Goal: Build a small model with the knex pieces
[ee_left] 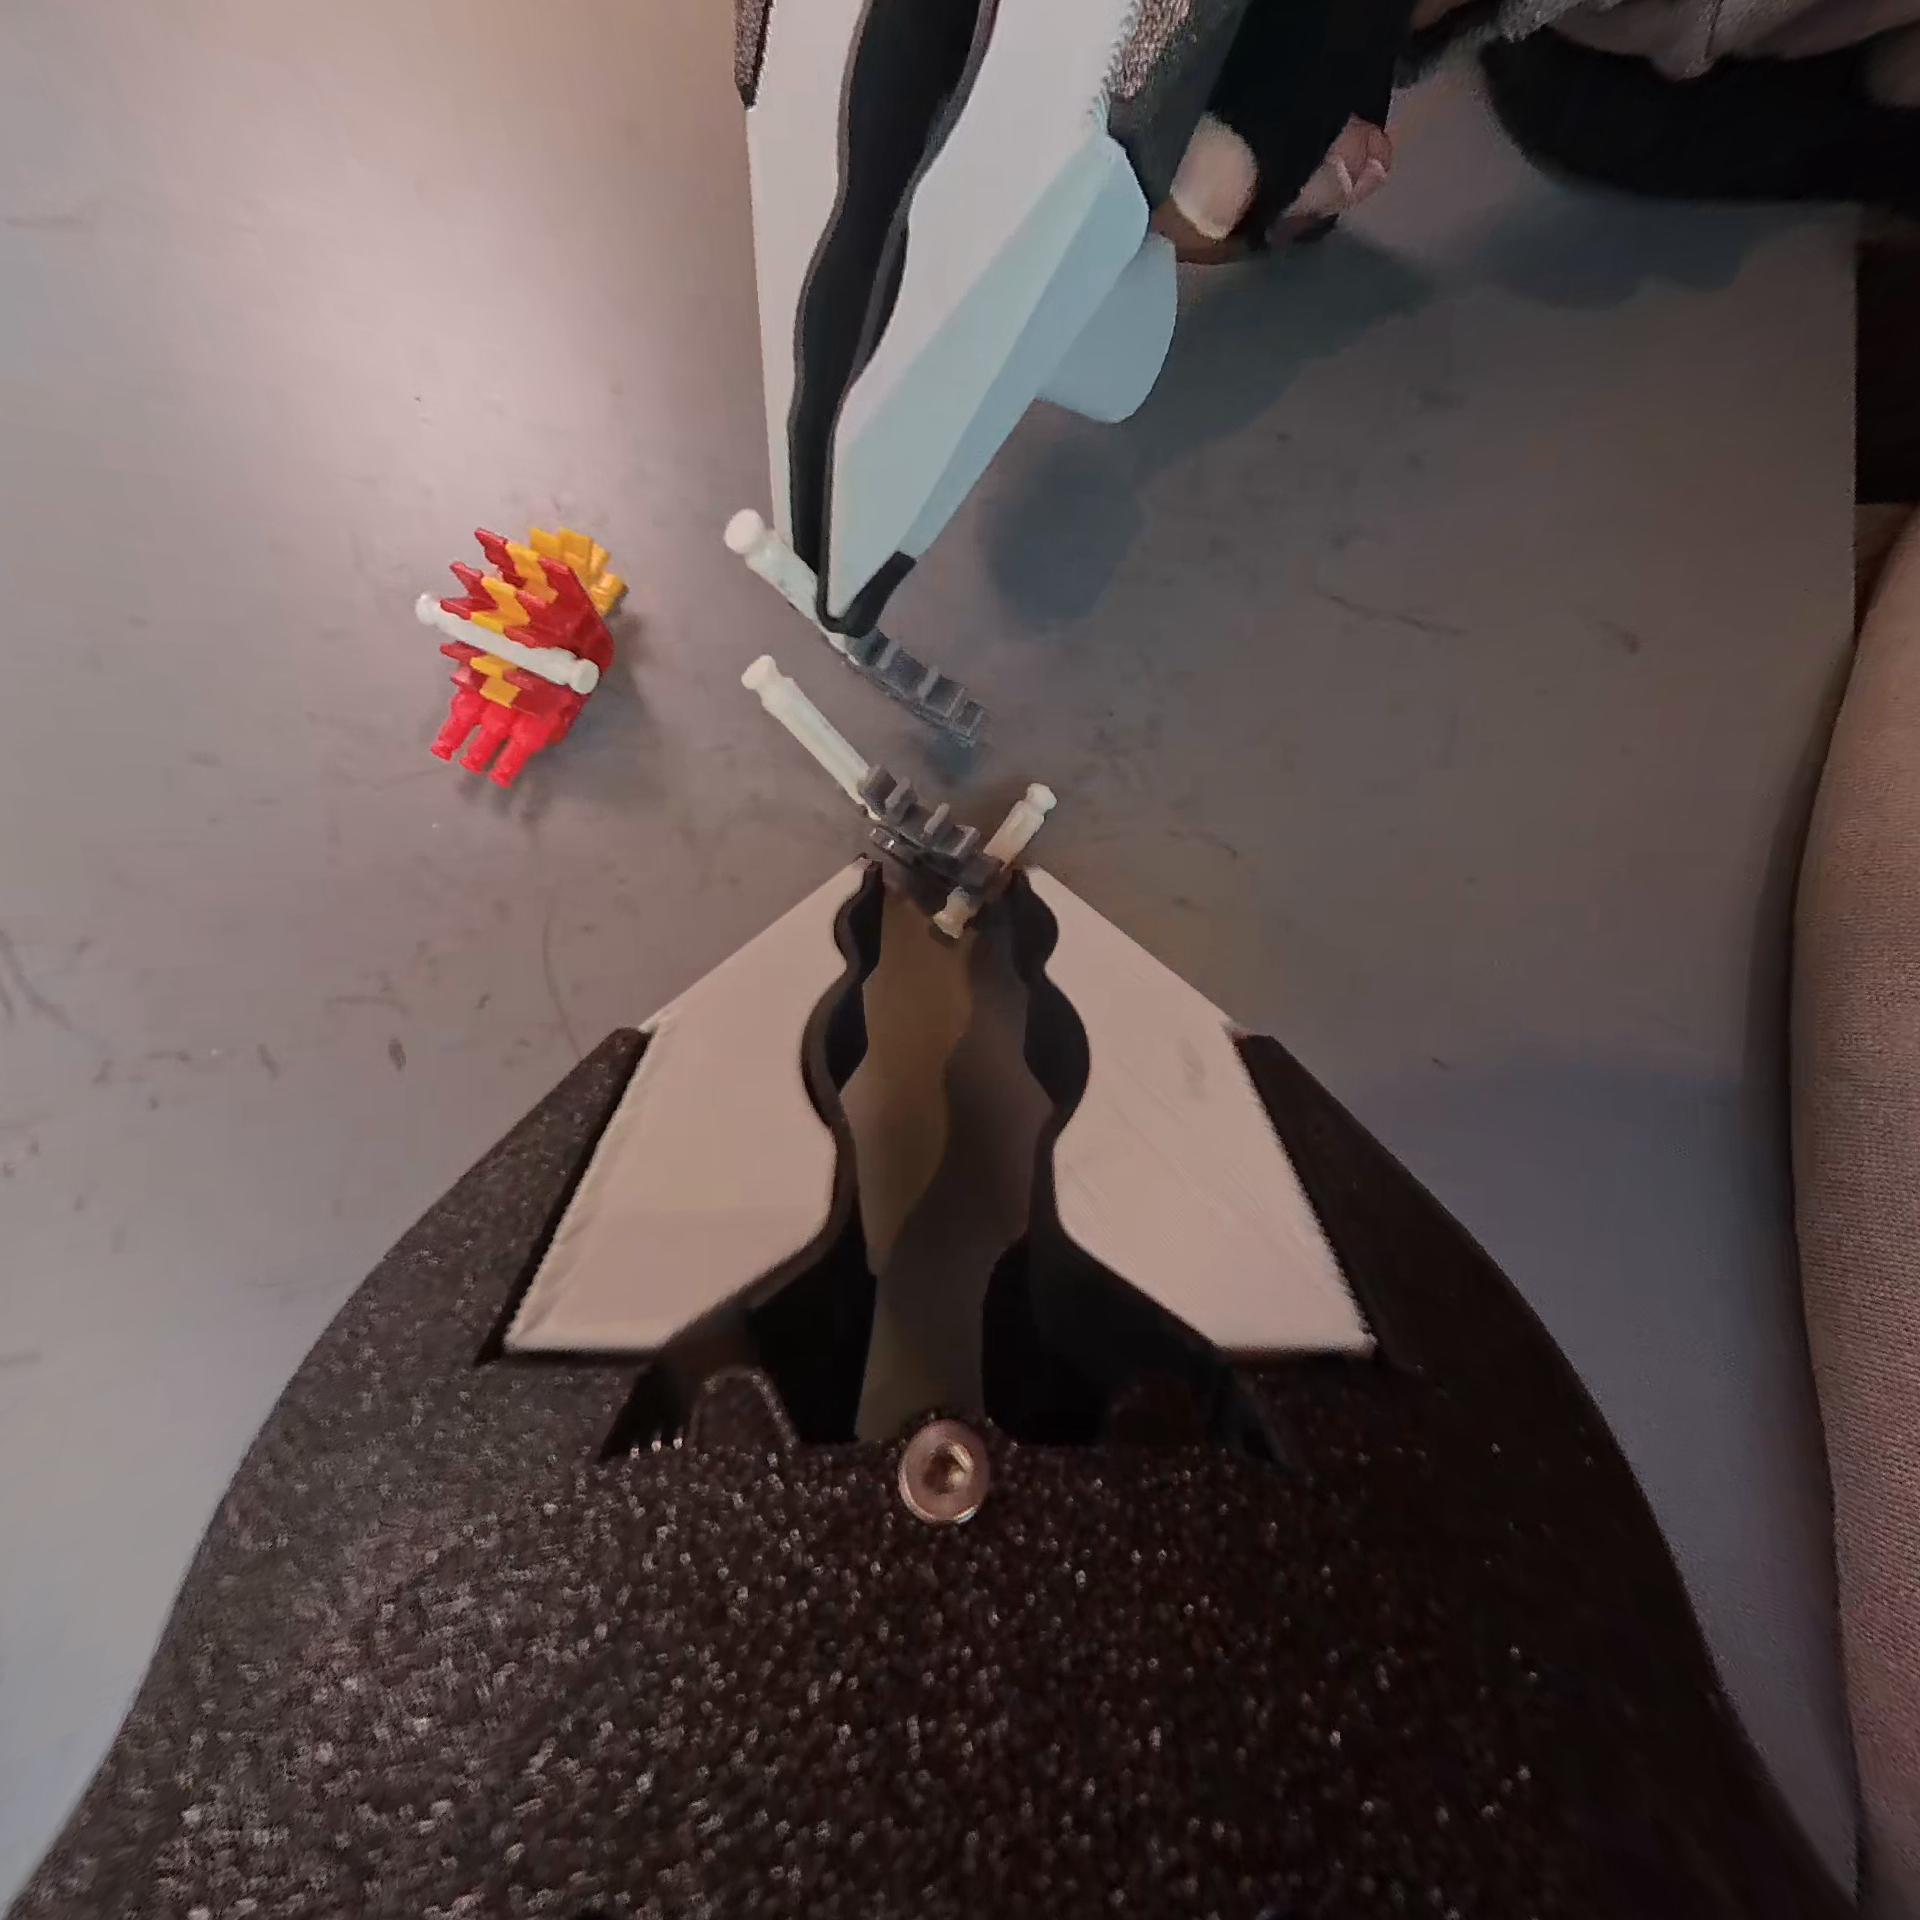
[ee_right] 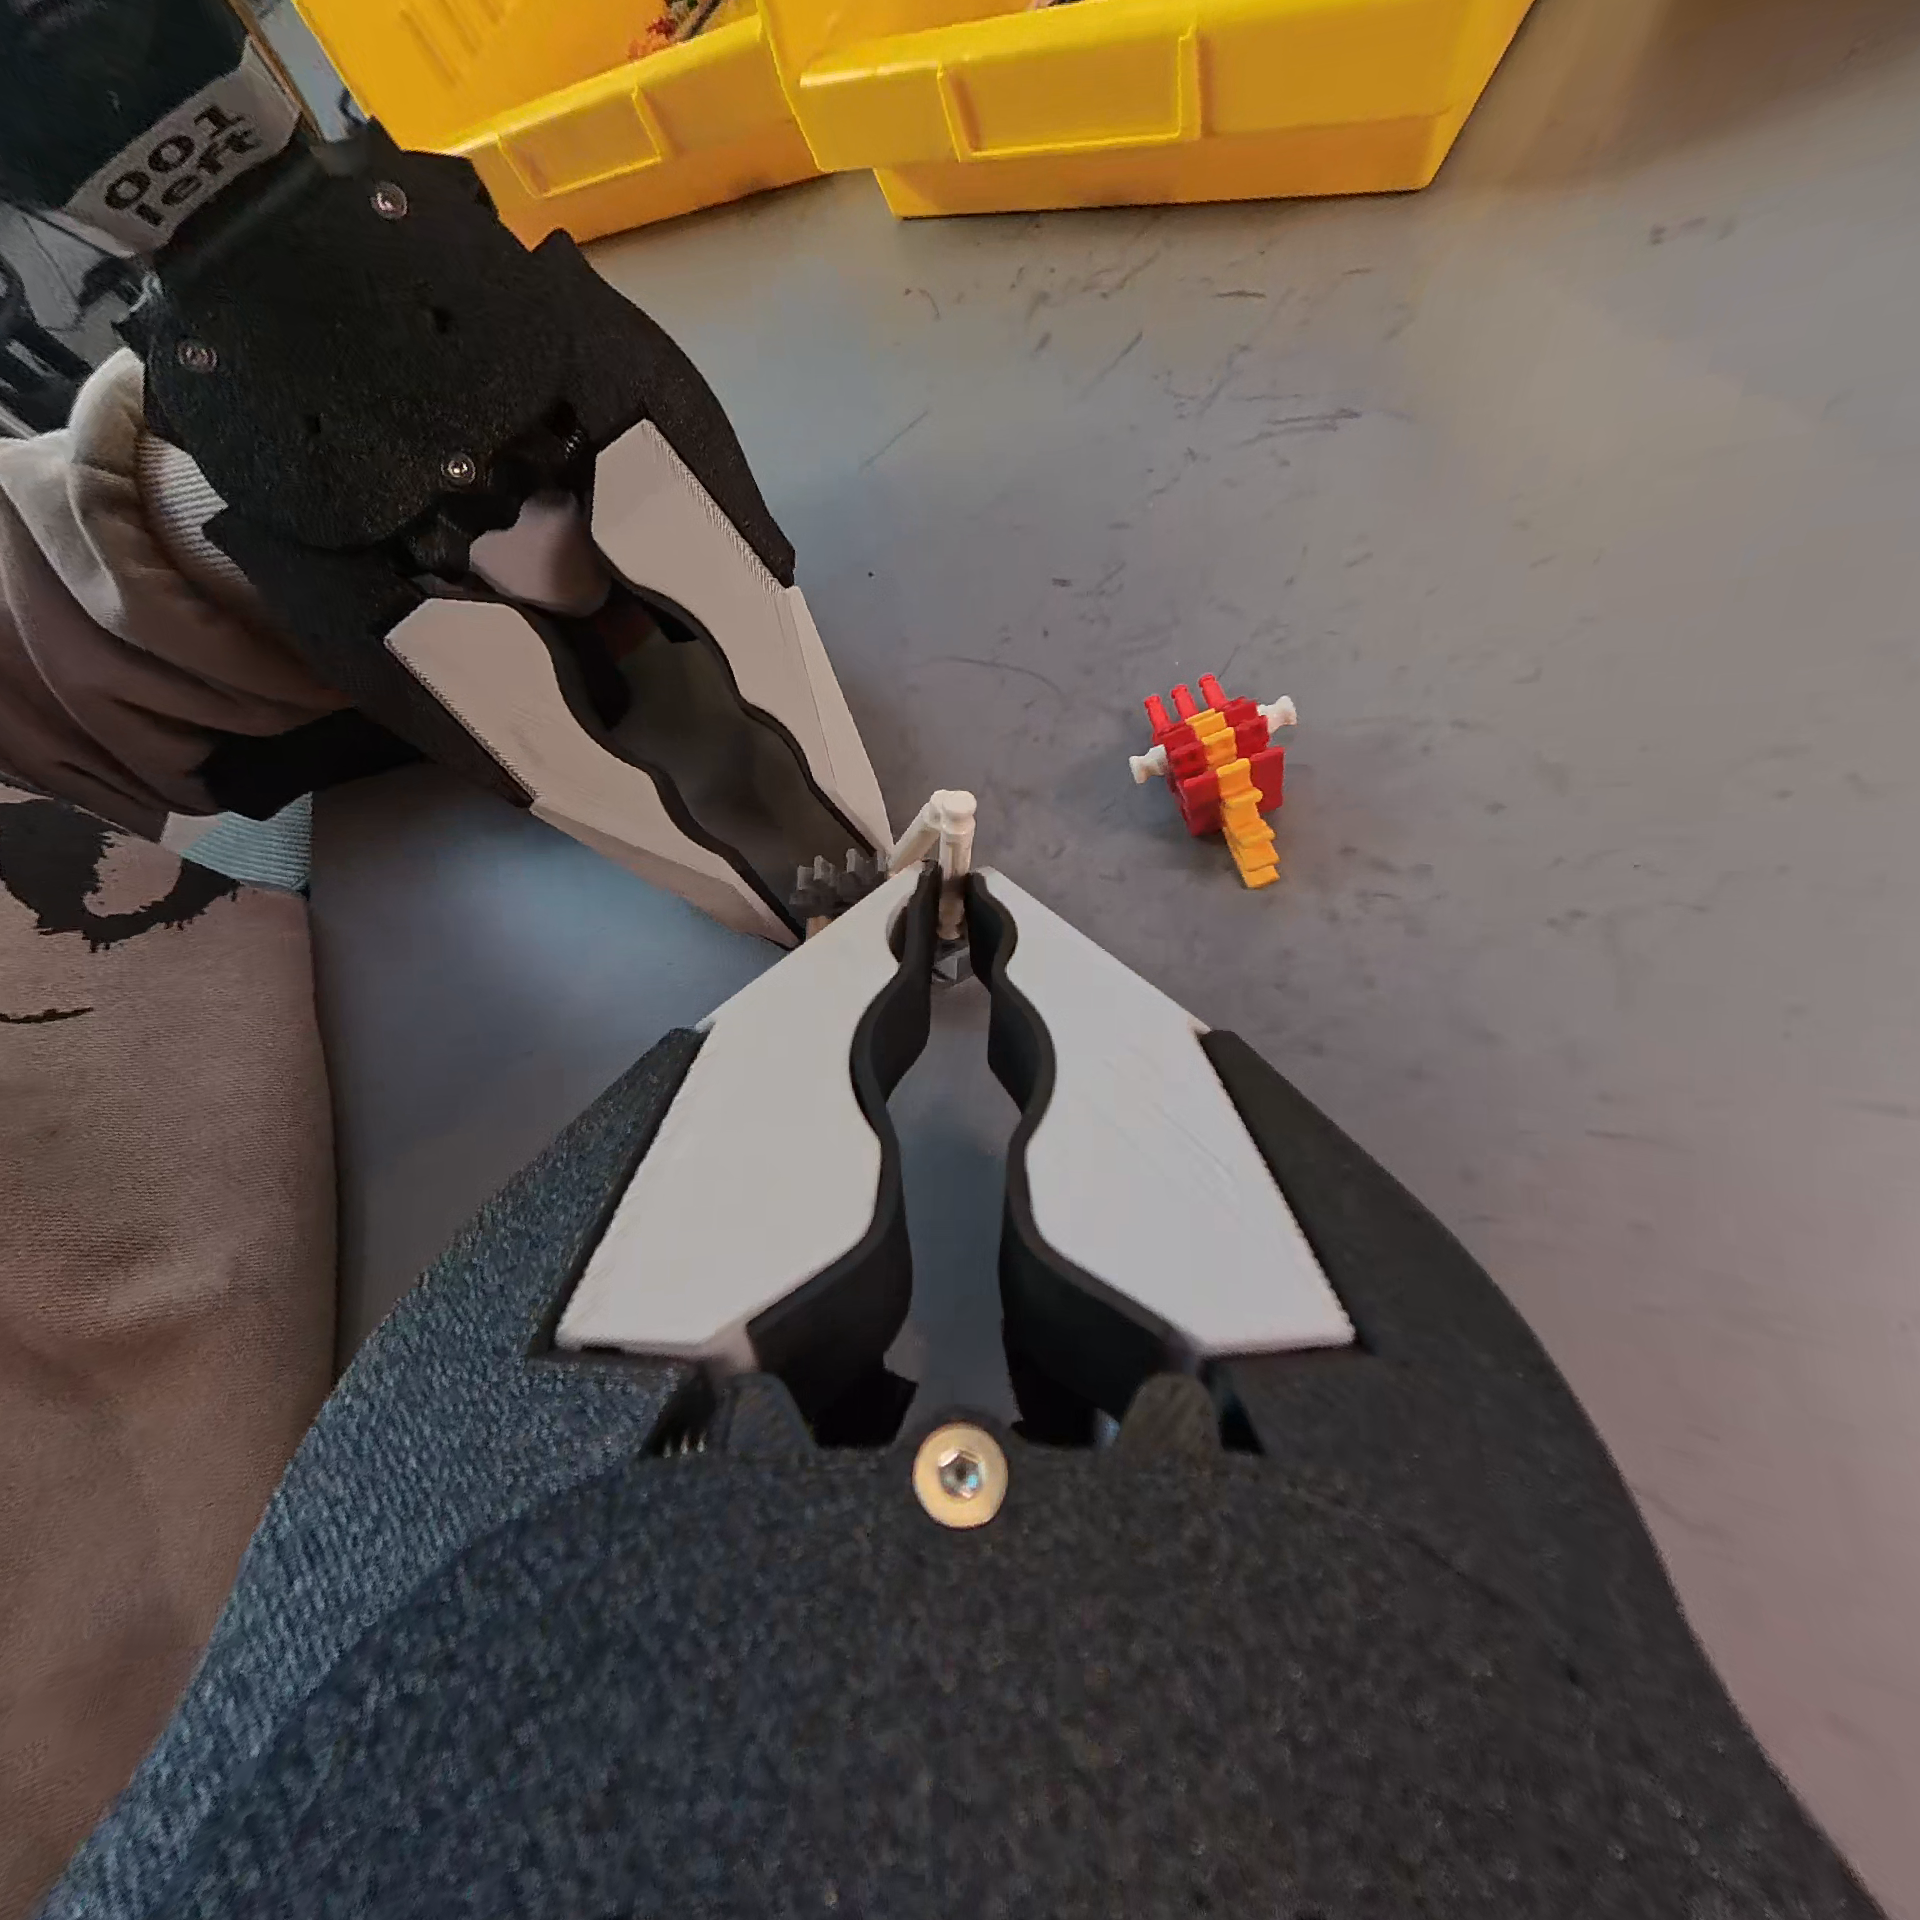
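My left gripper (ee_left: 940, 883) is shut on a small dark grey toothed piece (ee_left: 920, 826) with white rods (ee_left: 805, 727) sticking out of it, just above the grey table (ee_left: 260, 312). My right gripper (ee_left: 847, 620) comes down from the top and is shut on a second grey toothed piece (ee_left: 925, 691) with a white rod (ee_left: 764, 551). The two held pieces are close together but apart. In the right wrist view, my right gripper (ee_right: 945, 896) pinches its white rod (ee_right: 951, 831), and the left gripper (ee_right: 836, 899) holds its grey piece (ee_right: 831, 878) right beside it.
A small red and yellow brick assembly (ee_left: 520, 655) with a white rod through it lies on the table, also in the right wrist view (ee_right: 1216, 769). Two yellow bins (ee_right: 1143, 114) stand at the far edge. A person's clothing (ee_right: 135, 1143) lies along the table's near side. The gap from one gripper's tips to the other's is roughly 5 centimetres.
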{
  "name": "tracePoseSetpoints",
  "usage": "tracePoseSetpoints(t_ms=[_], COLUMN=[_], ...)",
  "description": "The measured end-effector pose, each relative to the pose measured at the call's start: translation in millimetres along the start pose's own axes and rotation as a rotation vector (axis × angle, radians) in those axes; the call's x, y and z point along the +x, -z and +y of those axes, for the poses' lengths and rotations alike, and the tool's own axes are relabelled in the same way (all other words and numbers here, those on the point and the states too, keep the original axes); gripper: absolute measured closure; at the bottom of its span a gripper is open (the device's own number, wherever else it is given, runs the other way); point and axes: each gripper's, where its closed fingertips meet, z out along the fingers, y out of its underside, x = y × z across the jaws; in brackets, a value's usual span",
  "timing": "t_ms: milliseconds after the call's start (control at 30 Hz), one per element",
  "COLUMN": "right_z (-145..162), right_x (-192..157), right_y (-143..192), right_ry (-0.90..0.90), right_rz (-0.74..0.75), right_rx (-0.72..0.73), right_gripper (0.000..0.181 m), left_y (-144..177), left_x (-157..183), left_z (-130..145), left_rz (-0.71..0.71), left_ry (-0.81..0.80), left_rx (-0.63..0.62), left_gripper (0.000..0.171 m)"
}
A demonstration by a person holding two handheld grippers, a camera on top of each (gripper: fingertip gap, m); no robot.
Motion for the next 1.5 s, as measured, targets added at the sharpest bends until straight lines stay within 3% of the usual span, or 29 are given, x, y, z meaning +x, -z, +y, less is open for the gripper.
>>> tracePoseSetpoints(t_ms=[367, 567, 700, 900, 1000, 1167, 1433, 1500], right_z=[19, 17, -9, -69, -73, -65, -57, -55], right_x=[4, 1, -12, -50, -58, -49, -41, -39], right_y=[-1, 3, 16, 42, 42, 38, 36, 37], right_ry=[0.104, 0.101, 0.061, 0.066, 0.100, 0.113, 0.162, 0.236], right_rz=[0.057, 0.026, -0.074, -0.271, -0.288, -0.258, -0.219, -0.176], right_rx=[-0.117, -0.106, 0.042, 0.450, 0.495, 0.446, 0.375, 0.330], right_gripper=[0.179, 0.180, 0.180, 0.180, 0.180, 0.181, 0.181, 0.168], left_y=[-2, -1, 13, 46, 55, 42, 33, 25], left_x=[3, 4, 0, 19, 22, 19, 11, 6], left_z=[-2, -5, -19, -84, -104, -89, -74, -65], left_rz=[-0.025, 0.025, 0.060, 0.320, 0.397, 0.330, 0.245, 0.183], left_ry=[-0.013, 0.045, 0.116, 0.301, 0.356, 0.322, 0.328, 0.309], left_rx=[0.001, 0.033, 0.135, 0.519, 0.632, 0.518, 0.416, 0.350], left_gripper=[0.156, 0.148, 0.144, 0.135, 0.133, 0.160, 0.166, 0.166])
